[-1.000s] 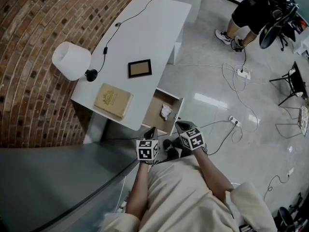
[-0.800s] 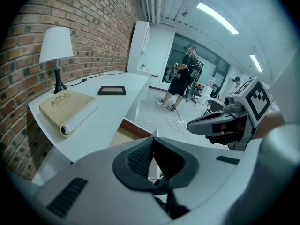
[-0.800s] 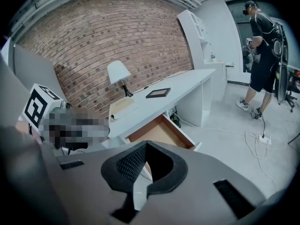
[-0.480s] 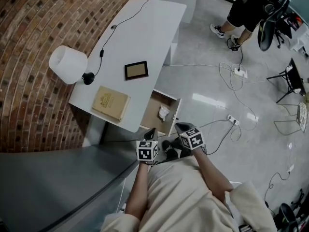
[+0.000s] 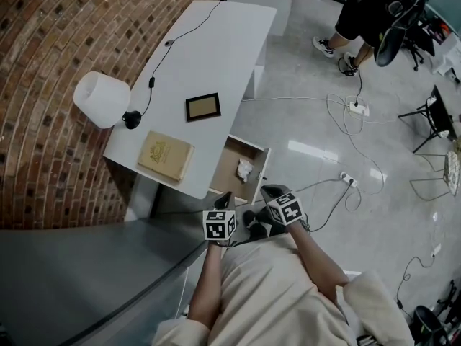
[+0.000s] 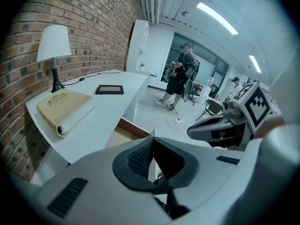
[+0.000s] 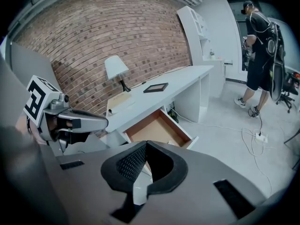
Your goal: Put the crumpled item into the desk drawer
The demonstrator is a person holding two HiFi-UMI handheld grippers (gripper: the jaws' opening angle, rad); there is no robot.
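The crumpled paper (image 5: 245, 167) lies inside the open drawer (image 5: 227, 173), ahead of the 2 tools. The left tool (image 5: 225, 199) and right tool (image 5: 269, 191) have jaws pressed together, empty. The paper looks light and soft; any raised fold should allow a pinch

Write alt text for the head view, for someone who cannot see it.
A crumpled white item lies in the open drawer of a white desk beside a brick wall. The left gripper and right gripper, both shut and empty, hang apart from the drawer, near the person's body.
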